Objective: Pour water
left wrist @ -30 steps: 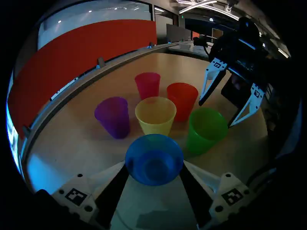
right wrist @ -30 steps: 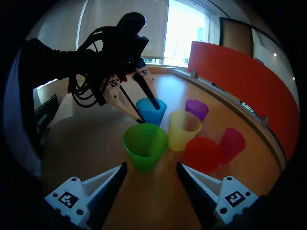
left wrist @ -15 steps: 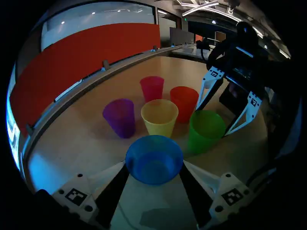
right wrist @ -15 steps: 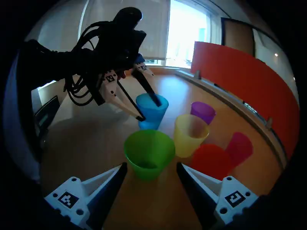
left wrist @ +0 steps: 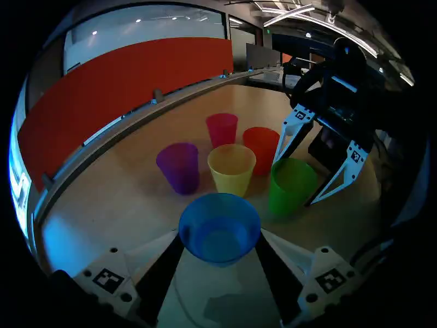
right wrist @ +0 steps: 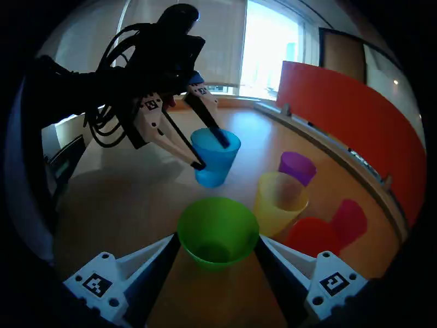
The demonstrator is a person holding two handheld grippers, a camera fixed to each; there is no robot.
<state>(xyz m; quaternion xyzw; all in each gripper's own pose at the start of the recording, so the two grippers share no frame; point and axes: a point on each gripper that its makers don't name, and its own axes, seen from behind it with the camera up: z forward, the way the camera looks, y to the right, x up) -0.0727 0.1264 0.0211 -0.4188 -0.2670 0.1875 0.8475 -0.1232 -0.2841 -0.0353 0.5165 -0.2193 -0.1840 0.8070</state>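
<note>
A blue cup (left wrist: 219, 228) sits between my left gripper's (left wrist: 219, 240) fingers, which are shut on its sides. In the right gripper view this blue cup (right wrist: 216, 156) hangs slightly tilted just above the wooden table, with the left gripper (right wrist: 213, 154) clamped on it. A green cup (right wrist: 218, 232) stands between my right gripper's (right wrist: 217, 246) wide-open fingers, its rim close to both. From the left gripper view, the right gripper (left wrist: 294, 183) straddles the green cup (left wrist: 292, 186). A person's dark sleeve holds each gripper.
Purple (left wrist: 178, 167), yellow (left wrist: 231, 168), red (left wrist: 261, 147) and pink (left wrist: 222, 128) cups cluster on the table (left wrist: 109, 202) beside the green one. A red wall panel (left wrist: 109, 82) runs along the table's far edge. A dark device (right wrist: 65, 164) lies at the table's side.
The right gripper has moved forward, so the green cup now stands between its fingers. The left gripper has drawn the blue cup back from the cluster.
</note>
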